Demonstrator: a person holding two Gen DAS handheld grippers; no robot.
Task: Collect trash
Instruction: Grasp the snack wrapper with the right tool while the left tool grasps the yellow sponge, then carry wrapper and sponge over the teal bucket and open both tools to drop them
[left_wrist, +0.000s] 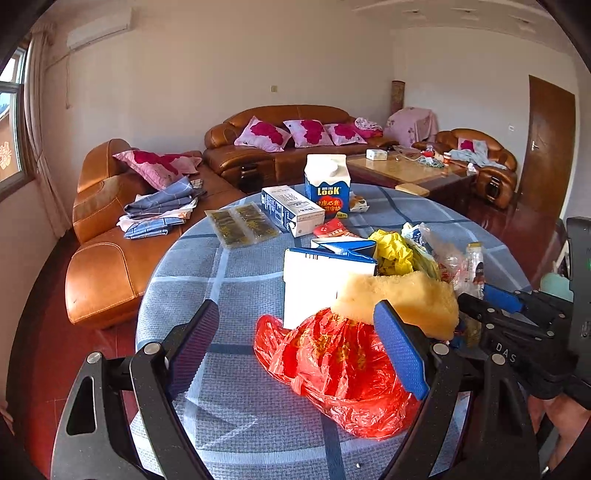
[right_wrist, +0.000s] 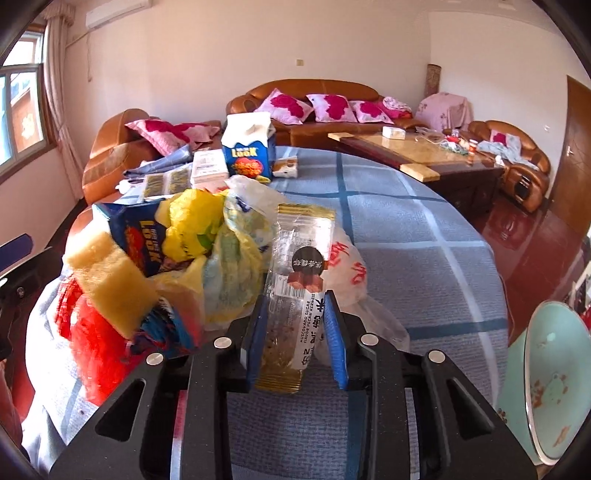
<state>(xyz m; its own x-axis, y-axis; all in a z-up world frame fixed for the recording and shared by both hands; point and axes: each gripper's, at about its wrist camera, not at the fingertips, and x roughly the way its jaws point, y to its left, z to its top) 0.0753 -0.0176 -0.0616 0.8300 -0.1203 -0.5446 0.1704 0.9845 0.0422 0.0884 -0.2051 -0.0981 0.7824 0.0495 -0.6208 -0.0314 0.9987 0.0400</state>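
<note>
One view only | right hand-held gripper (right_wrist: 297, 332) clamps snack wrapper (right_wrist: 295, 291)

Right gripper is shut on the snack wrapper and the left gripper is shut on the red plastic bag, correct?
Not quite. The left gripper is open: in the left wrist view its jaws stand wide over the red plastic bag without pressing it. The right gripper is indeed shut on the snack wrapper, as the right wrist view shows.

Red plastic bag (left_wrist: 343, 373) partly behind blue pad; pale green chair (right_wrist: 554, 384) edge-cropped
</note>
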